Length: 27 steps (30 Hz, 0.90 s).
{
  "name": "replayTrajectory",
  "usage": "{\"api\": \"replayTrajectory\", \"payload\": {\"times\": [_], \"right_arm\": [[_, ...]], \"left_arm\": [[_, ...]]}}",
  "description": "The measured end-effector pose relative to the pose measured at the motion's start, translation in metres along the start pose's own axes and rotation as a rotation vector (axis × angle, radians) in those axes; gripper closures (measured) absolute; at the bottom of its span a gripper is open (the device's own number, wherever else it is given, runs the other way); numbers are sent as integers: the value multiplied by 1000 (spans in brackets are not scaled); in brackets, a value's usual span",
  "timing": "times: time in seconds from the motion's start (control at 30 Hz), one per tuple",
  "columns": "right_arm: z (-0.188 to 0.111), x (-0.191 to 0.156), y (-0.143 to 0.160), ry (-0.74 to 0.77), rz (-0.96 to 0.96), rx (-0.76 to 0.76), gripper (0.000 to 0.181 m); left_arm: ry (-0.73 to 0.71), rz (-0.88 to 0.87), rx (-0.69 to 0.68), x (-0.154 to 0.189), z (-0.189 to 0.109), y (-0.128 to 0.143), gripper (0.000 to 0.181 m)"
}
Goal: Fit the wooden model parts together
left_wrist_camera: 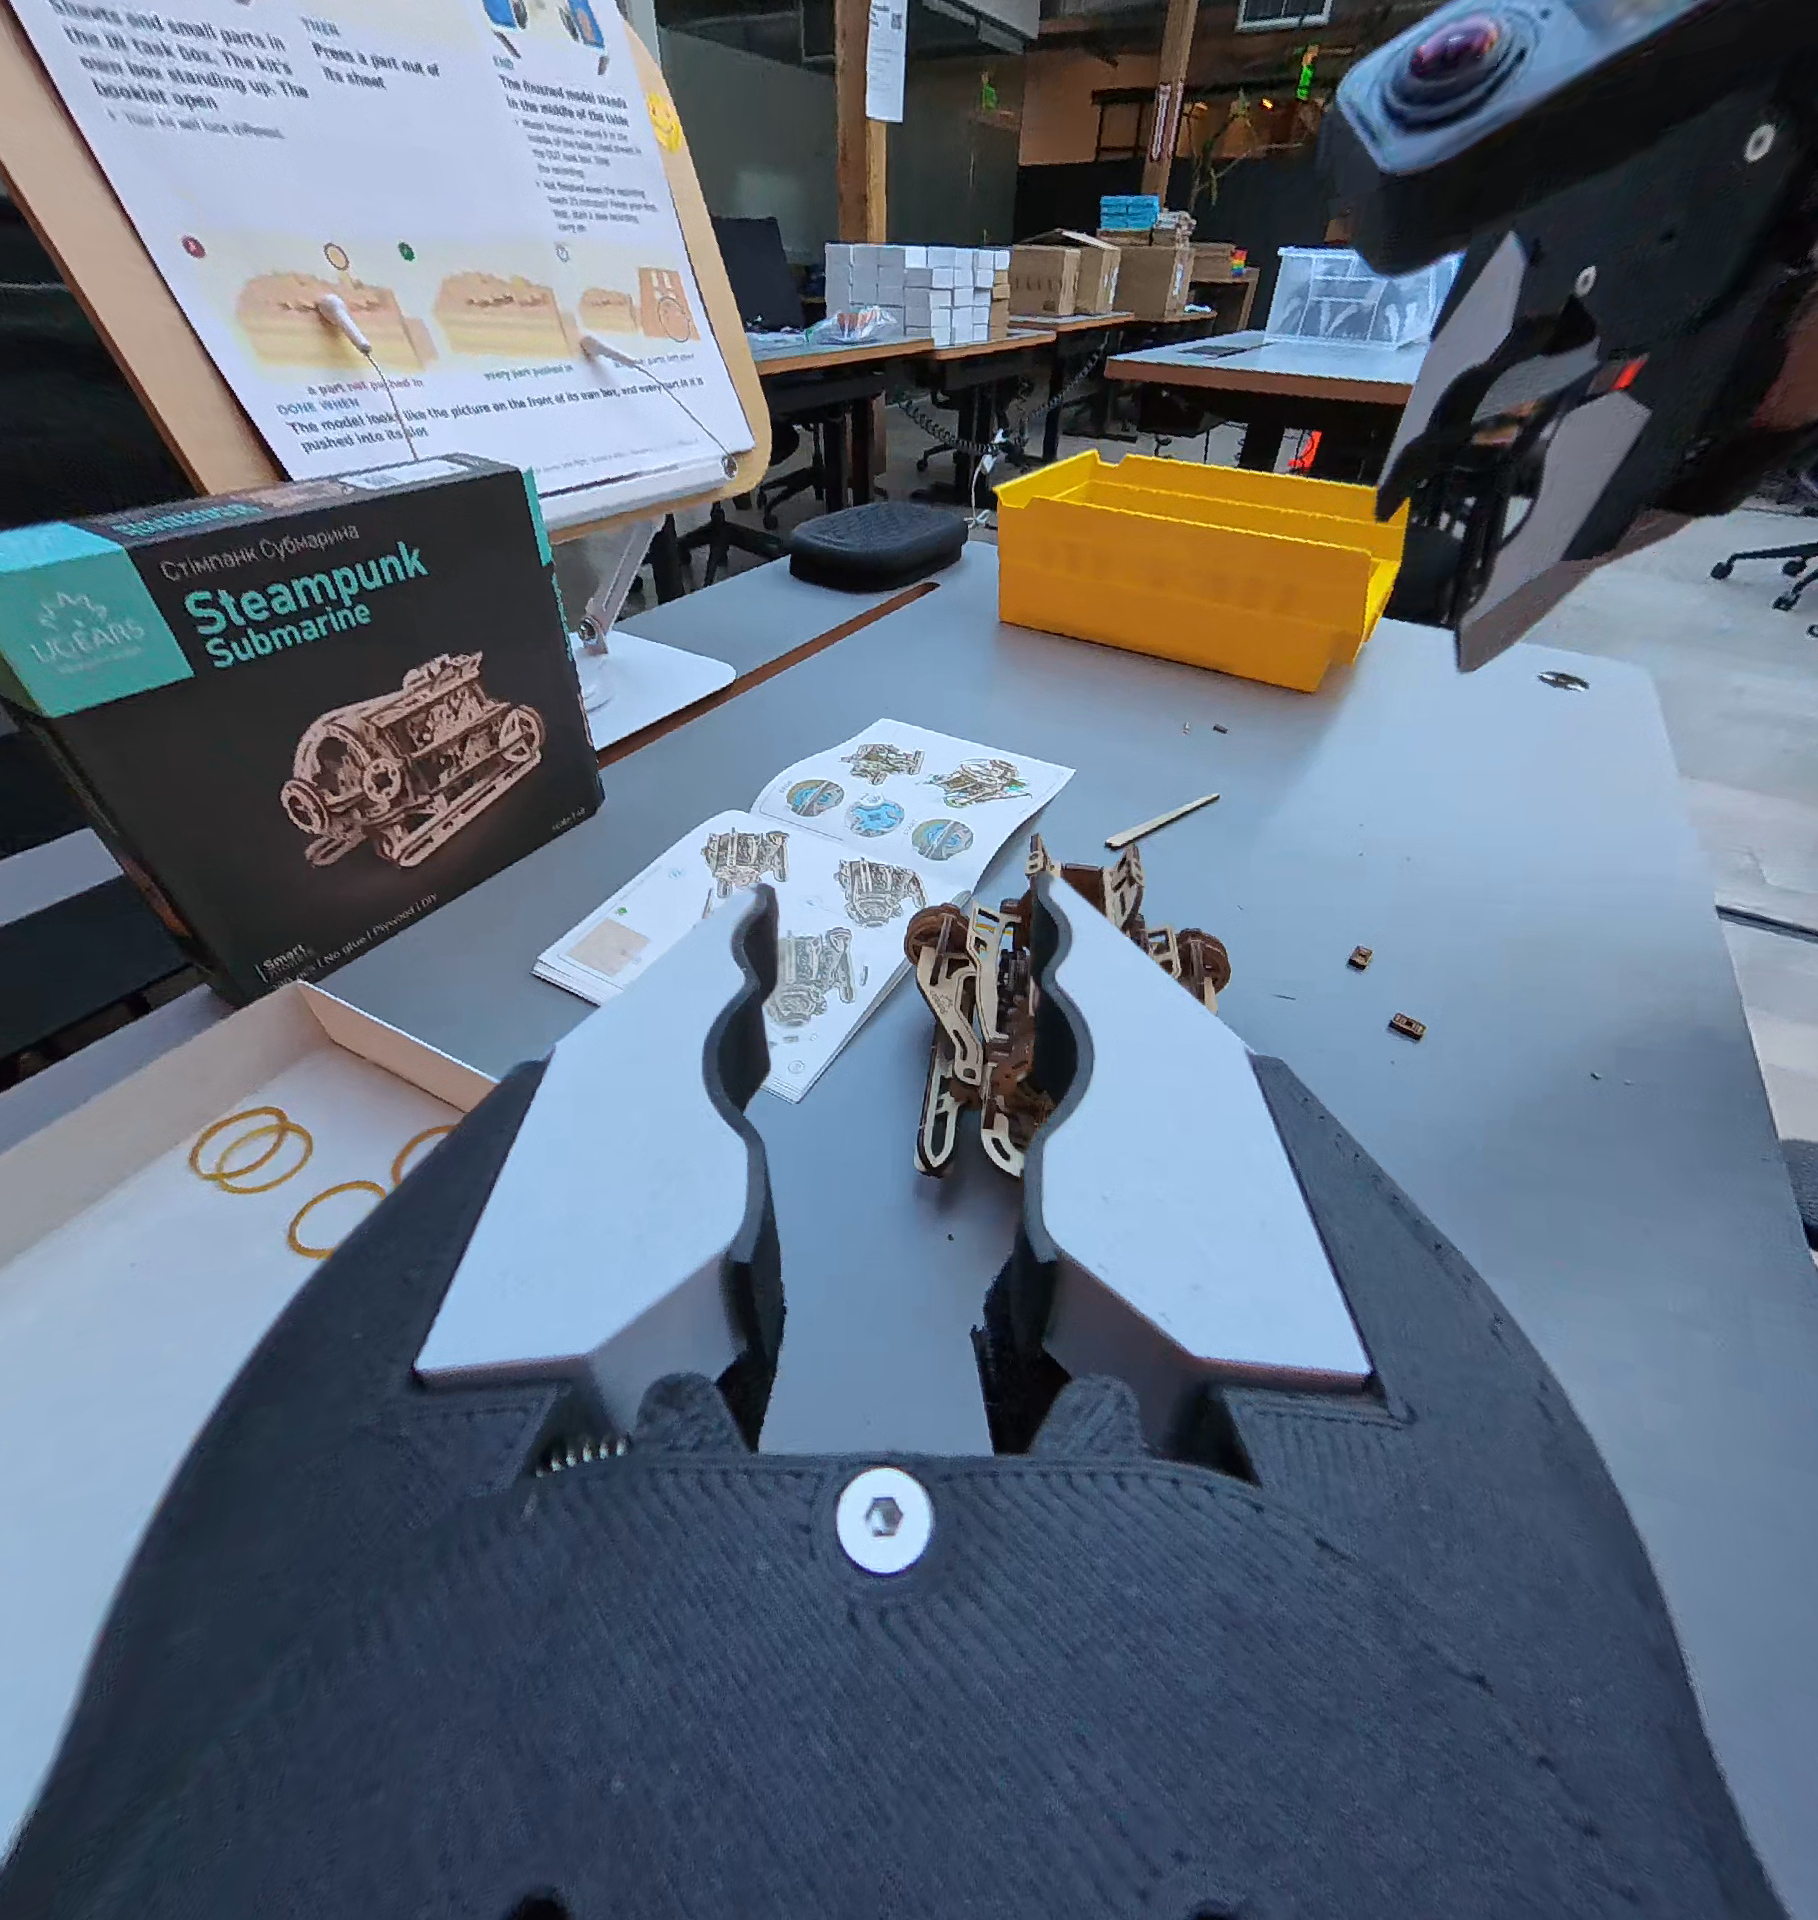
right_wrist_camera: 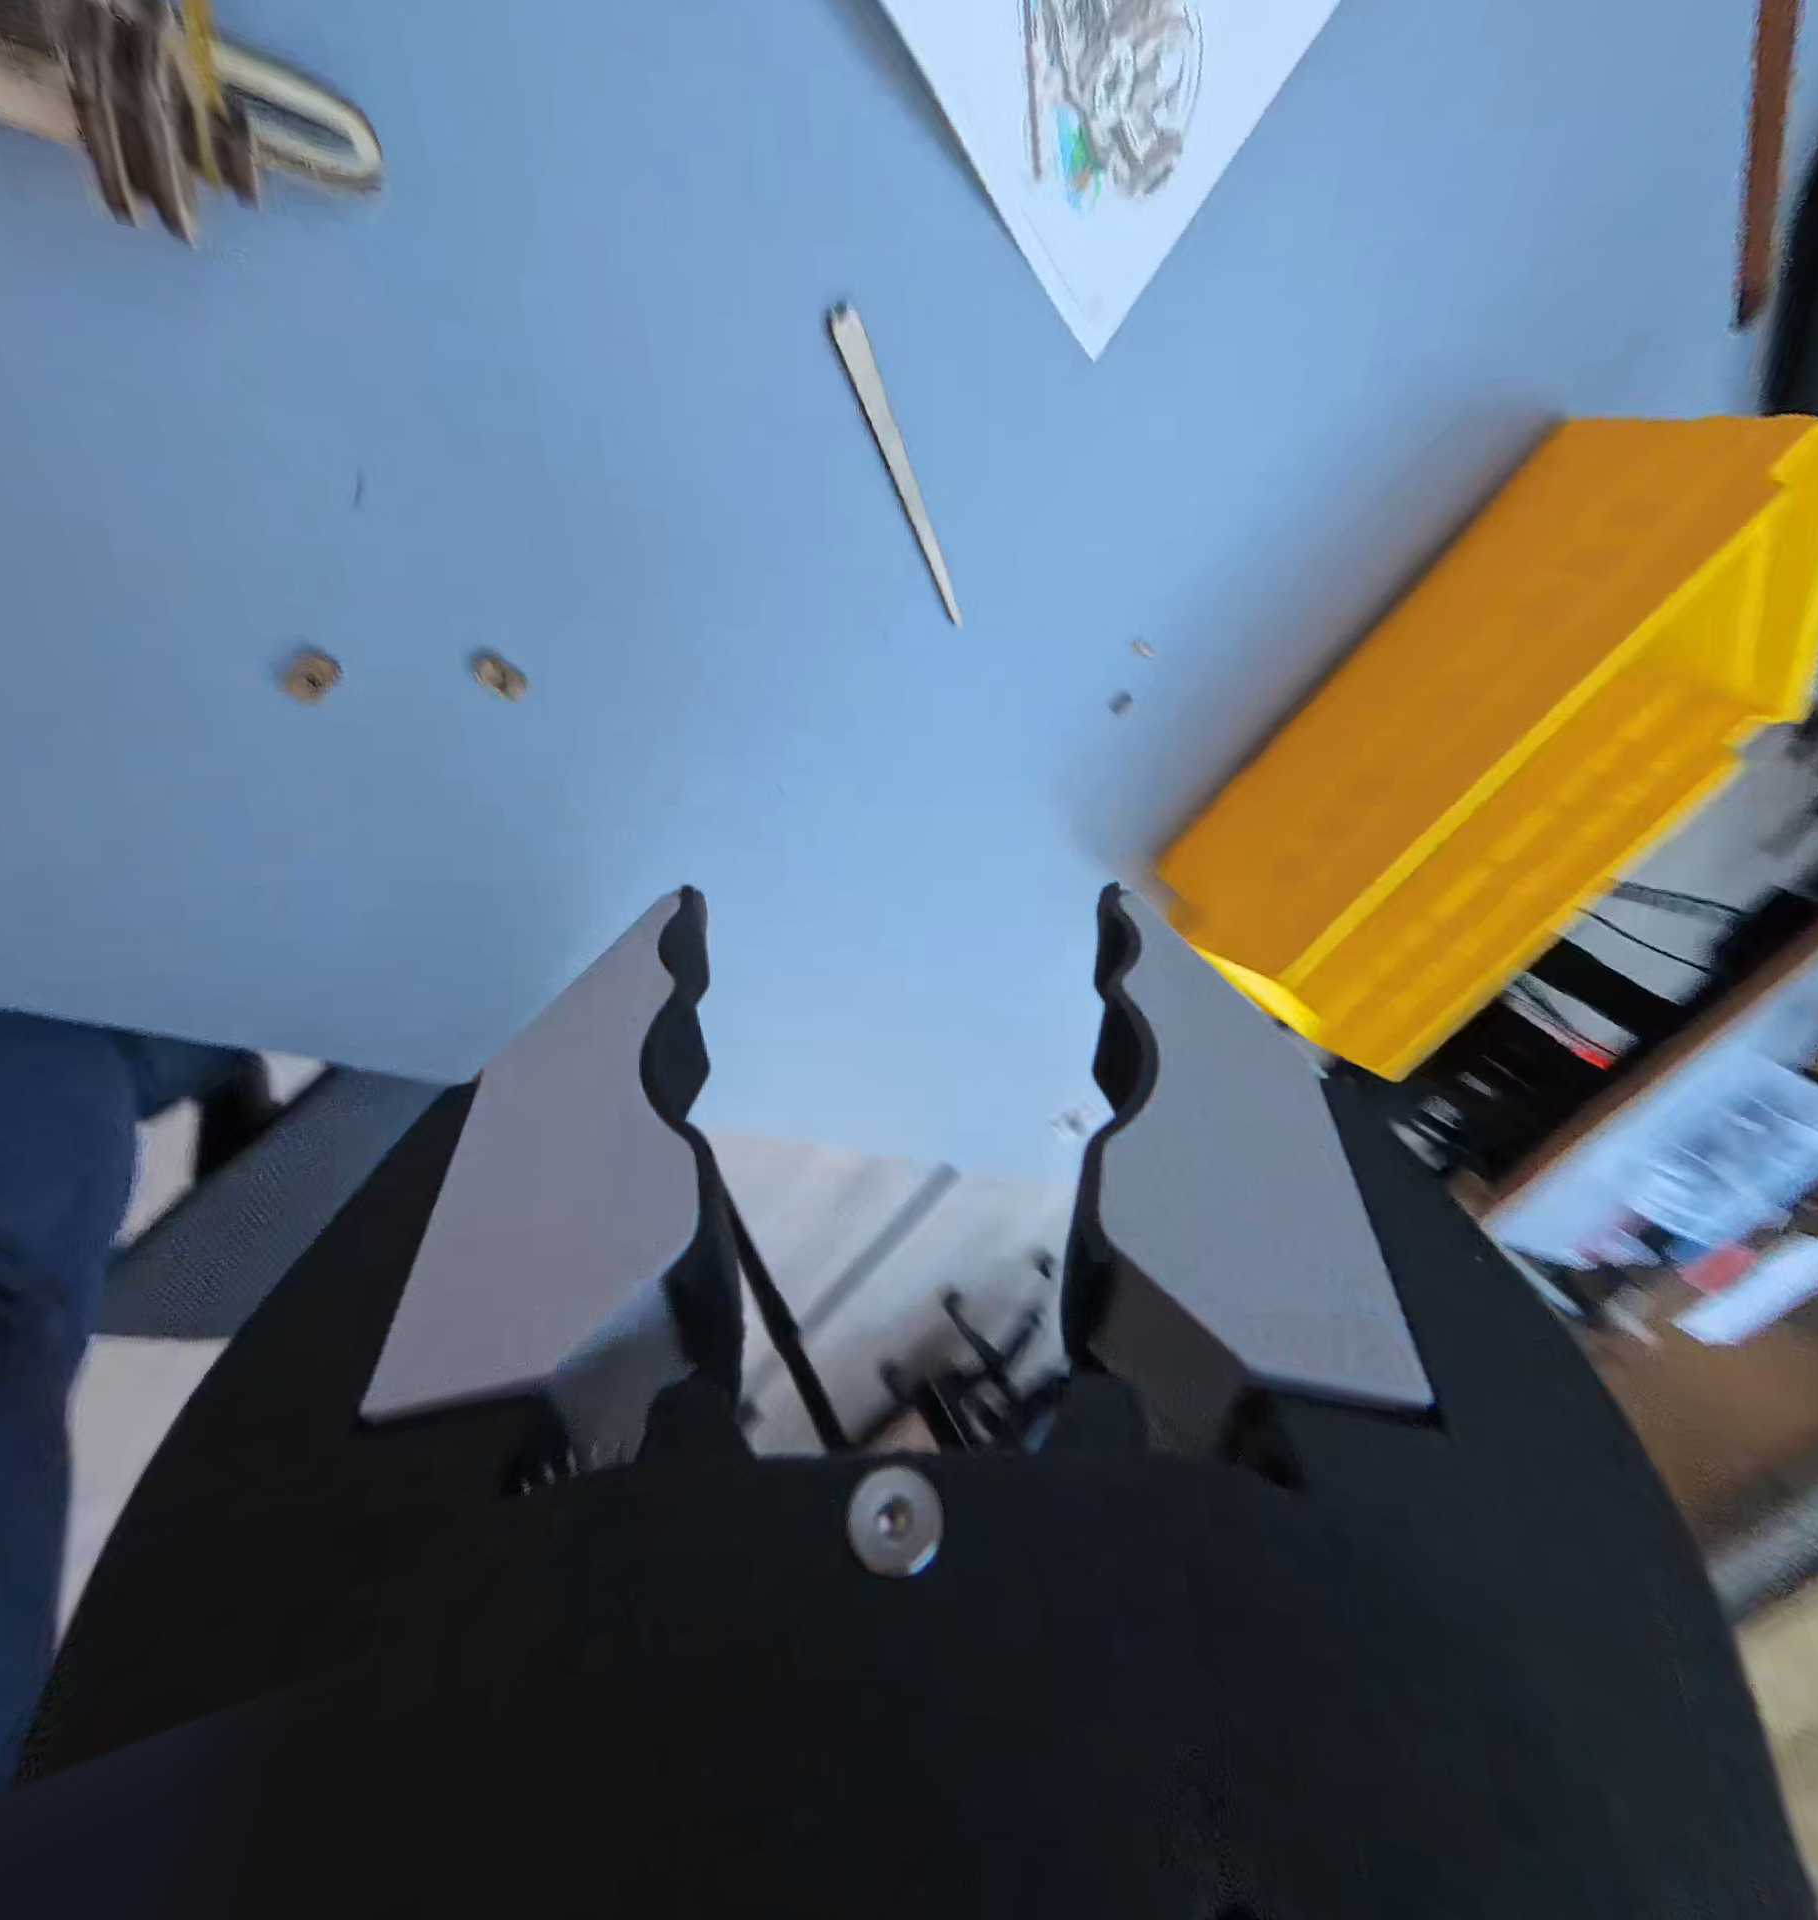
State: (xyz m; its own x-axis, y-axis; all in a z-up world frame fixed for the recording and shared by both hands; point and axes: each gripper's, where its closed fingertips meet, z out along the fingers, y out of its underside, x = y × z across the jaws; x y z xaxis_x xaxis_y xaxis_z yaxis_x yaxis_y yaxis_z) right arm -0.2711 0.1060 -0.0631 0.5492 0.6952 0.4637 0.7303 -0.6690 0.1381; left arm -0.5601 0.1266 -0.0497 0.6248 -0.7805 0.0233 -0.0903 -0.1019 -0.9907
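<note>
The wooden model (left_wrist_camera: 998, 997) looks light and brittle (thin fretwork), so grip its thicker frame at 12 o'clock of the left gripper (left_wrist_camera: 900, 914), whose jaws are open and empty, like the right gripper (right_wrist_camera: 897, 896).

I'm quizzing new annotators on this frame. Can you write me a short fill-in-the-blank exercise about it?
1. The bin at the table's far edge is coloured ____.
2. The left claw and the right claw are both ____, holding nothing.
3. The wooden model lies beside an open ____.
4. The rubber bands lie in a white ____.

Missing words: yellow; open; booklet; tray
</note>
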Motion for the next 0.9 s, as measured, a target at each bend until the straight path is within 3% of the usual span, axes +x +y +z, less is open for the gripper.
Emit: {"api": "replayTrajectory", "payload": {"times": [0.07,0.13,0.27,0.73,0.9], "right_arm": [[-22,-2,1,111,-117,-119,108],[-39,-6,-4,180,-212,-179,122],[-53,-1,-11,275,-274,-273,119],[-39,-1,-14,244,-331,-414,117],[-34,1,-22,253,-317,-386,117]], "left_arm": [[-5,3,12,-1,-1,-1,134],[-14,-17,17,-5,-2,3,134],[-20,-100,20,-15,-4,18,134],[-21,-96,-93,-23,-4,47,134],[-32,-74,-100,-24,-5,50,132]]}}
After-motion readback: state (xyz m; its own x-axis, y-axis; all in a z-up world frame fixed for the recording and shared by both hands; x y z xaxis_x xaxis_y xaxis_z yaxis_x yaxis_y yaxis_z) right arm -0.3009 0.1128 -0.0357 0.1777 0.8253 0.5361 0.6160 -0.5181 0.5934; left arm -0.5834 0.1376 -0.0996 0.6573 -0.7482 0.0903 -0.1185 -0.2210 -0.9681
